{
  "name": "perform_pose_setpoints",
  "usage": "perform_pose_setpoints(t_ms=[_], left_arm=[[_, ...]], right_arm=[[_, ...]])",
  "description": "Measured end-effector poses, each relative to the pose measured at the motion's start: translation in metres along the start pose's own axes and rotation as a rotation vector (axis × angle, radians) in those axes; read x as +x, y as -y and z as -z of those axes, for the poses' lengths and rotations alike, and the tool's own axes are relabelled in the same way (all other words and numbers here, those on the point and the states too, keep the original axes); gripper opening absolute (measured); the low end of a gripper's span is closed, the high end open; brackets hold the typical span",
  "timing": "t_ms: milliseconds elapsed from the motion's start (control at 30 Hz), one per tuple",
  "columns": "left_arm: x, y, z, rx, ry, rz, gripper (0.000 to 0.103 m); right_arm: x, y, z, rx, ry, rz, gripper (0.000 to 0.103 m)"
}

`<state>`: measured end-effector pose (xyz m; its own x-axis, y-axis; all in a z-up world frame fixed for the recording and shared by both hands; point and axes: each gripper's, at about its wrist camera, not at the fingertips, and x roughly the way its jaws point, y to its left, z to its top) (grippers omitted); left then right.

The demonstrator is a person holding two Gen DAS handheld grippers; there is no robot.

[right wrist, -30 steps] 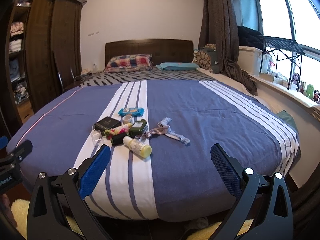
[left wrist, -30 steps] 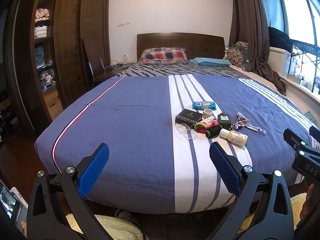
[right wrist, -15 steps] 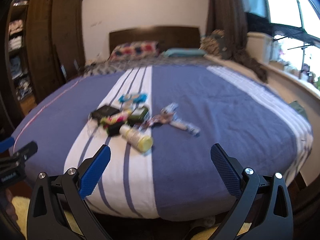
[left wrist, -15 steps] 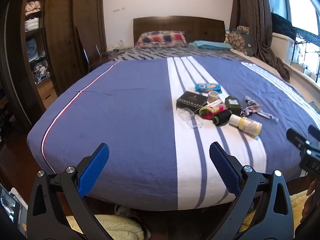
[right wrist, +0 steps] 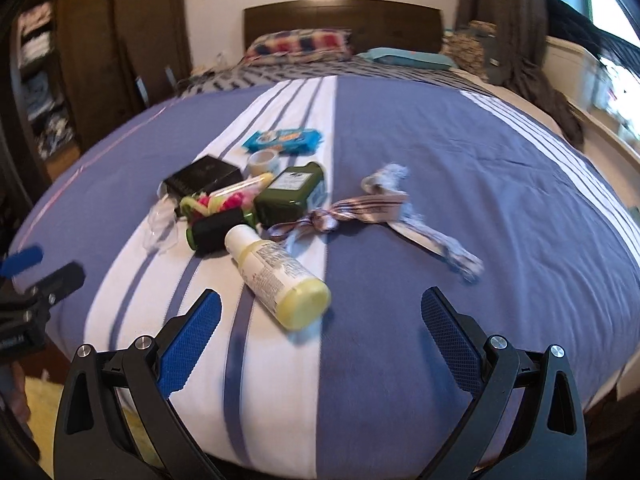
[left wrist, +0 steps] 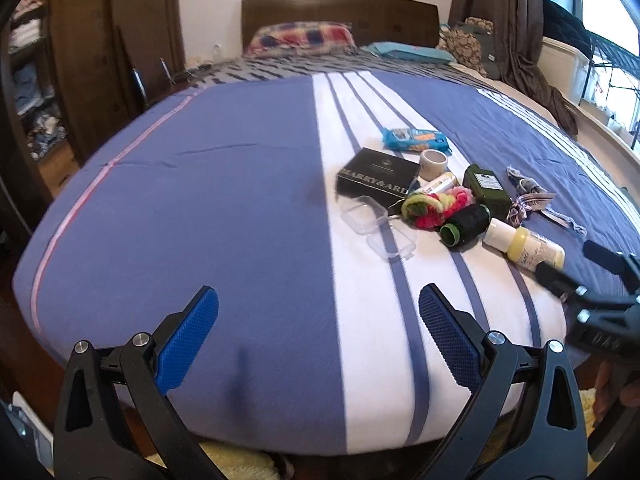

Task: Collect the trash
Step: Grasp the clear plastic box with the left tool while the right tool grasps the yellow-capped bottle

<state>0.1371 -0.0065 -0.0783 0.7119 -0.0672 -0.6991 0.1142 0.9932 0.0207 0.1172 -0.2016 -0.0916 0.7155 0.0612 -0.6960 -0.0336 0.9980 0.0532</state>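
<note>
A cluster of small items lies on the blue and white striped bedspread (left wrist: 208,208): a black box (left wrist: 378,176), a blue snack wrapper (left wrist: 414,139), a clear plastic case (left wrist: 378,226), pink and green hair ties (left wrist: 434,206), a dark green bottle (left wrist: 486,190), a black spool (left wrist: 466,224), a yellow bottle (right wrist: 278,276) and a striped ribbon (right wrist: 368,210). My left gripper (left wrist: 318,330) is open over the bed's near edge, left of the cluster. My right gripper (right wrist: 320,330) is open, with the yellow bottle lying just beyond its fingertips.
A wooden headboard (left wrist: 340,12) and plaid pillow (left wrist: 304,36) stand at the far end. A dark wardrobe (left wrist: 80,60) fills the left side, curtains (left wrist: 504,20) and a window the right. A yellow rug (right wrist: 40,420) lies below the bed edge.
Both grippers have moved forward and lower toward the bed, so the cluster looms larger. The right gripper has closed in on the yellow bottle. Both stay open.
</note>
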Motion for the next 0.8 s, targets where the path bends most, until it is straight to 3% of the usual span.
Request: perform_pose_setpoints(t_ms=[167,267,300,333,400,567,800], left_arm=[[0.03,0.01,-0.011,0.004,-0.045,0.053,0.095],[0.045,0.018,-0.016,0.01,-0.063,0.066,0.092],[0.048,0.02,-0.017,0.012,-0.066,0.068,0.09],[0.053,0.024,-0.019,0.014,-0.071,0.071,0.089],[0.061,0.027,-0.022,0.018,-0.083,0.072,0.082],[0.082,0.033,-0.032,0.004,-0.095,0.06,0.076],[0.085,0.027,-0.036,-0.001,-0.092,0.038,0.045]], right_arm=[[0.016,-0.003,-0.003,-0.039,-0.01,-0.023,0.08],[0.02,-0.004,-0.005,-0.049,-0.004,-0.047,0.061],[0.02,-0.003,-0.006,-0.043,-0.002,-0.061,0.049],[0.022,-0.003,-0.008,-0.034,0.0,-0.067,0.043],[0.022,-0.002,-0.01,-0.024,0.002,-0.073,0.042],[0.023,-0.001,-0.01,-0.008,0.009,-0.073,0.041],[0.021,0.0,-0.01,-0.005,0.013,-0.056,0.041]])
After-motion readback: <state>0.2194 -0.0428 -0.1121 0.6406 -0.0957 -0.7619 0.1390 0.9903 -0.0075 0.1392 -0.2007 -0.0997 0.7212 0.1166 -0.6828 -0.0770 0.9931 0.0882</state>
